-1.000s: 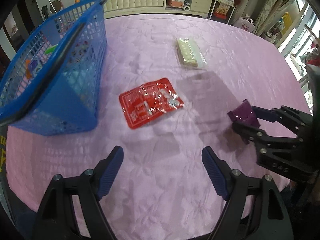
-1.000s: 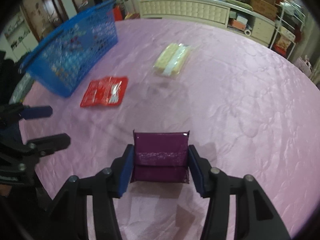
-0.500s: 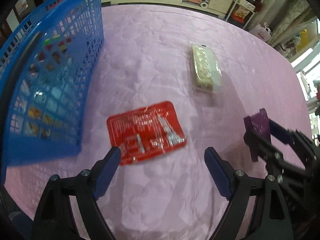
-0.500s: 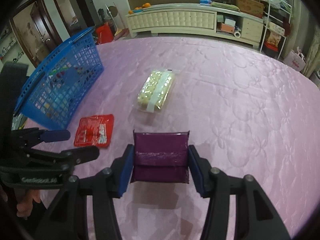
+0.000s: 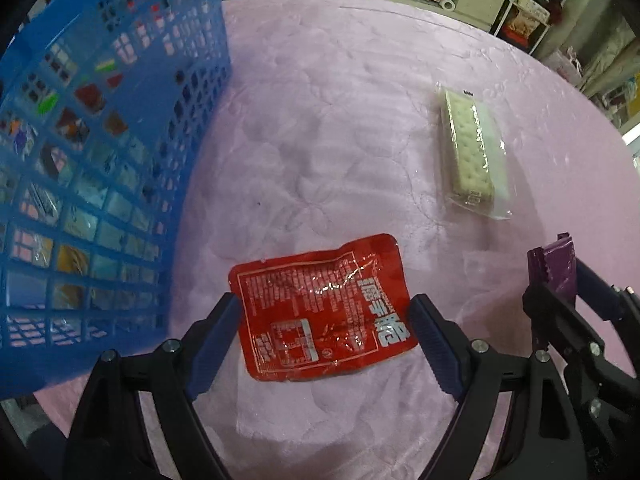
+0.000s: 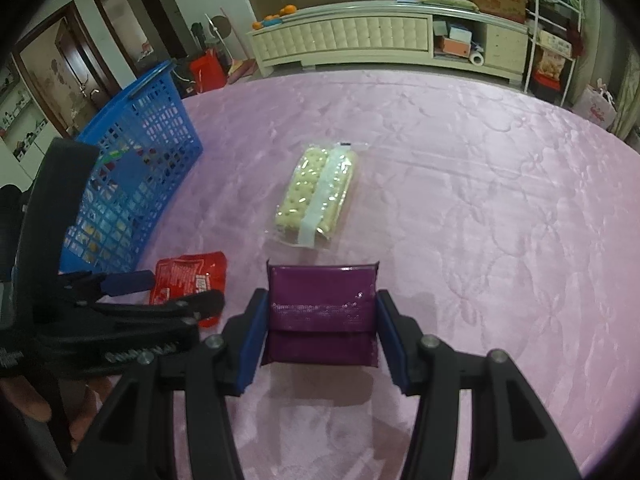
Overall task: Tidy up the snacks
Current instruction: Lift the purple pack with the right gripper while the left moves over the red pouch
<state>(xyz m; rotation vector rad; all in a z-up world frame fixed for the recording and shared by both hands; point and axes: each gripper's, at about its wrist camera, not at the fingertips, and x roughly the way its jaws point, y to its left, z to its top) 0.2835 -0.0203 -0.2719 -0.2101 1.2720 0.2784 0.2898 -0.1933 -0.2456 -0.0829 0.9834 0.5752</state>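
A flat red snack packet (image 5: 324,306) lies on the pink tablecloth, and my left gripper (image 5: 324,330) straddles it with jaws still opening, pads apart from its edges. From the right wrist view the same red snack packet (image 6: 188,280) shows partly hidden behind the left gripper (image 6: 172,292). My right gripper (image 6: 320,334) is shut on a purple snack pouch (image 6: 322,312), also seen as the purple pouch (image 5: 554,268) at the right. A clear pack of pale crackers (image 5: 474,156) lies farther out, the cracker pack (image 6: 318,196) ahead of the pouch.
A blue mesh basket (image 5: 100,152) holding several snacks stands left of the red packet, the basket (image 6: 132,184) at the cloth's left edge. A hand (image 6: 44,408) holds the left tool. A cream cabinet (image 6: 352,38) and shelves stand beyond the bed.
My left gripper has come forward and down until the red packet lies between its jaws, which stand a little wider. The right gripper, still holding the purple pouch, has shifted slightly.
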